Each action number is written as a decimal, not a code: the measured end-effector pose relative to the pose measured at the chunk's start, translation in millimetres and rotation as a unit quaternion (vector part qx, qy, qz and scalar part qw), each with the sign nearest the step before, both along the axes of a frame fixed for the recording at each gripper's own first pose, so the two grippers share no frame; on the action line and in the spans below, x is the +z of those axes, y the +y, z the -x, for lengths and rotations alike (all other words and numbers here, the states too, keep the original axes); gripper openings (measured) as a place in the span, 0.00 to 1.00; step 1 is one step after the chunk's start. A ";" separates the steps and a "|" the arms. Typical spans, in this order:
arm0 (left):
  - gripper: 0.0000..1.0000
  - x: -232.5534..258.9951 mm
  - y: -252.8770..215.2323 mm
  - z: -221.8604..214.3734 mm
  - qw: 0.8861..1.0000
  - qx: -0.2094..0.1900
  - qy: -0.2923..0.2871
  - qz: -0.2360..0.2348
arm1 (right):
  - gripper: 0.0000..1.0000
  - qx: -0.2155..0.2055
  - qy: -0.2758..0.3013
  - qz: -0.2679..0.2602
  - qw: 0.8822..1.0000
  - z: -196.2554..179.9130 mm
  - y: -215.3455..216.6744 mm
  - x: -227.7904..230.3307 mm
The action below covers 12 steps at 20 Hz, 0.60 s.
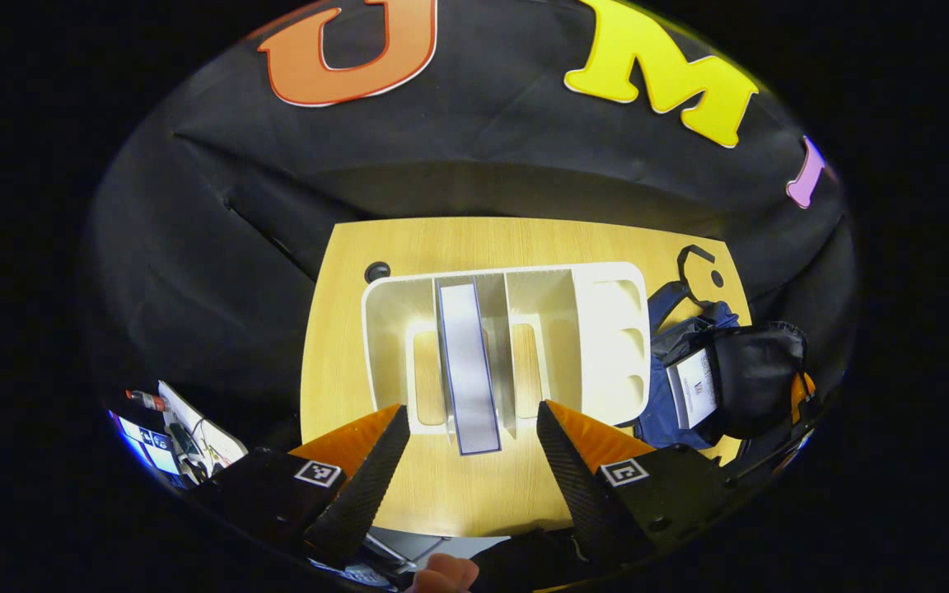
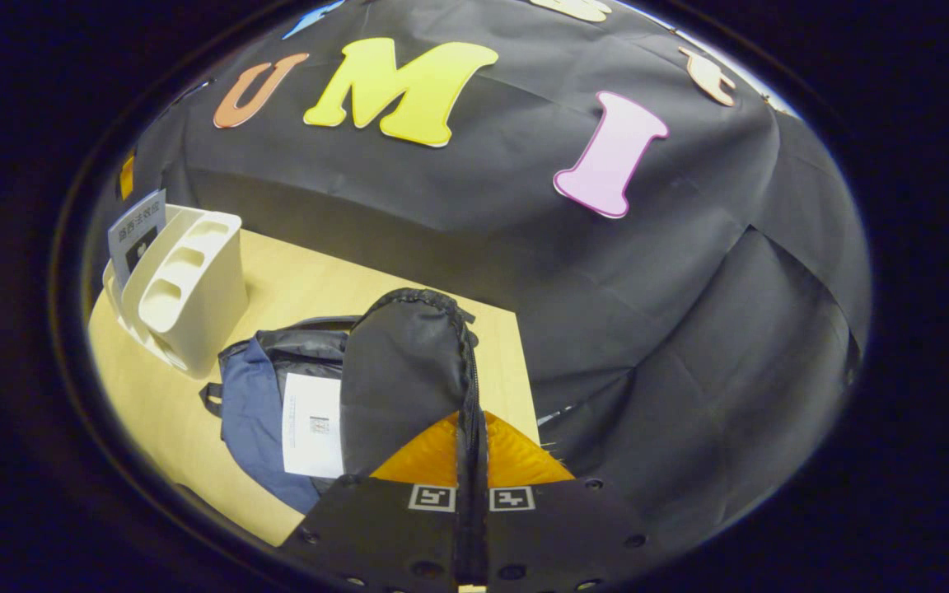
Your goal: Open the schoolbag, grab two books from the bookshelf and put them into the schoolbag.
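Left gripper [image 1: 468,461]: fingers wide, aligned on the book [image 1: 468,371] upright in the bookshelf [image 1: 606,346]; close squarely on its spine. Right gripper [image 2: 471,461]: fingers pinching the schoolbag [image 2: 404,371] flap; you keep it lifted.

bare table [image 1: 441,494] lies before the bookshelf [image 1: 507,346]; schoolbag [image 1: 713,379] crowds its right.

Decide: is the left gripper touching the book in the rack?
Apart. In the left gripper view, the left gripper is open, its fingers flanking the book in the rack with table showing between on both sides.
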<state>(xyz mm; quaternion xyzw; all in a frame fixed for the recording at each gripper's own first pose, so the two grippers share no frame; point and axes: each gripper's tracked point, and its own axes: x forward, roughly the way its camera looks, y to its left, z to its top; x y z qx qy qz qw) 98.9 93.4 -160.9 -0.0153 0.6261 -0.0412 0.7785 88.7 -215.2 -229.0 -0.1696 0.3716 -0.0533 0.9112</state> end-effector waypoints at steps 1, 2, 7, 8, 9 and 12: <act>0.98 -8.1 -1.0 -0.4 1.000 0.004 0.012 0.003 | 0.00 -0.002 0.000 -0.001 1.000 1.2 -0.7 -1.0; 0.98 -15.0 -2.2 0.4 1.000 0.010 0.027 0.005 | 0.00 -0.004 0.002 -0.002 1.000 1.3 -1.3 -2.5; 0.99 -41.6 -2.2 -5.5 0.998 0.016 0.068 0.007 | 0.00 -0.013 0.006 -0.004 1.000 1.5 -5.3 -6.8; 0.98 -46.4 -1.7 -5.5 0.997 0.017 0.076 0.006 | 0.00 -0.014 0.007 -0.004 1.000 1.2 -5.1 -7.3; 0.99 -50.1 -3.4 -4.5 0.996 0.018 0.086 0.009 | 0.00 -0.014 0.007 -0.003 1.000 0.5 -4.9 -7.1; 0.99 -64.1 -0.7 -1.9 0.993 0.020 0.112 0.007 | 0.00 -0.012 0.008 -0.002 1.000 1.1 -2.9 -6.2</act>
